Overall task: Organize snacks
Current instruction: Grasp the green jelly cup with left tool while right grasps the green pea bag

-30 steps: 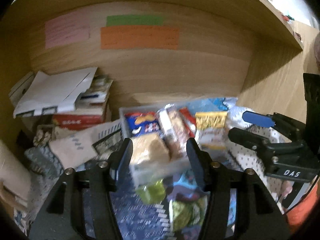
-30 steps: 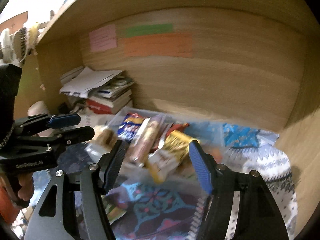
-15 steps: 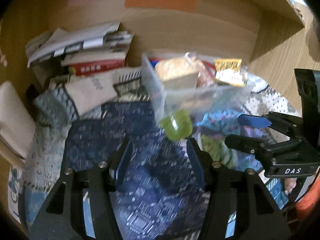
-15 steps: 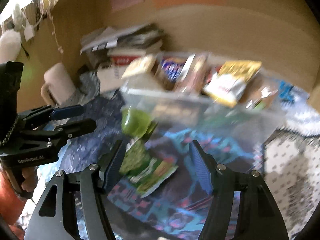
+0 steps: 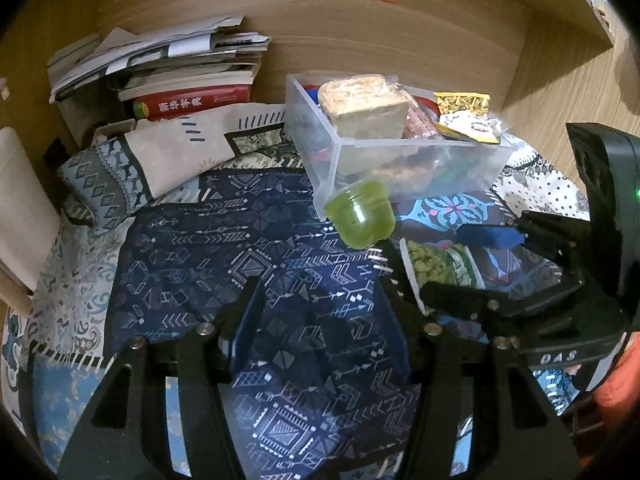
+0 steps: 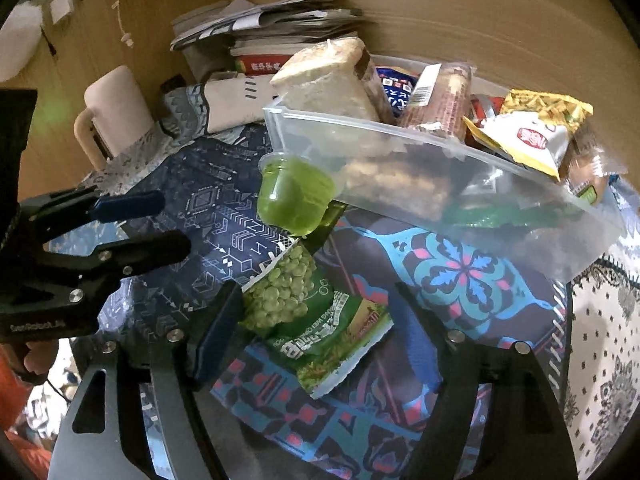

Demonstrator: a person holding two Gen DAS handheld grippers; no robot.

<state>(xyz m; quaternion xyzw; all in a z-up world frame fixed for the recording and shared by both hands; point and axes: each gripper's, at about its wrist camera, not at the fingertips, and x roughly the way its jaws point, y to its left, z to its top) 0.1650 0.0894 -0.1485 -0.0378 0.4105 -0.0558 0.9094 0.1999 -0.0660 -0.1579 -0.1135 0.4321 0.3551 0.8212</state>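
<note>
A clear plastic bin (image 5: 404,164) (image 6: 472,204) stands at the back, packed with snacks: a wrapped bread block (image 5: 364,106) (image 6: 328,84), a yellow bag (image 5: 464,114) (image 6: 536,128) and others. A green jelly cup (image 5: 360,214) (image 6: 294,192) lies on its side against the bin's front corner. A green pea packet (image 6: 312,320) (image 5: 434,266) lies on the cloth in front. My left gripper (image 5: 320,312) (image 6: 156,224) is open and empty over the blue cloth. My right gripper (image 6: 316,328) (image 5: 476,264) is open, its fingers either side of the pea packet.
A stack of books and papers (image 5: 168,68) sits at the back left against the wooden wall. A folded cloth (image 5: 160,156) lies in front of it. A white mug (image 6: 108,116) stands at the left. Patterned cloths (image 5: 224,264) cover the surface.
Both grippers pulled back from the bin and tilted down toward the cloth. The bin now sits farther off, and the pea packet lies between the right fingers.
</note>
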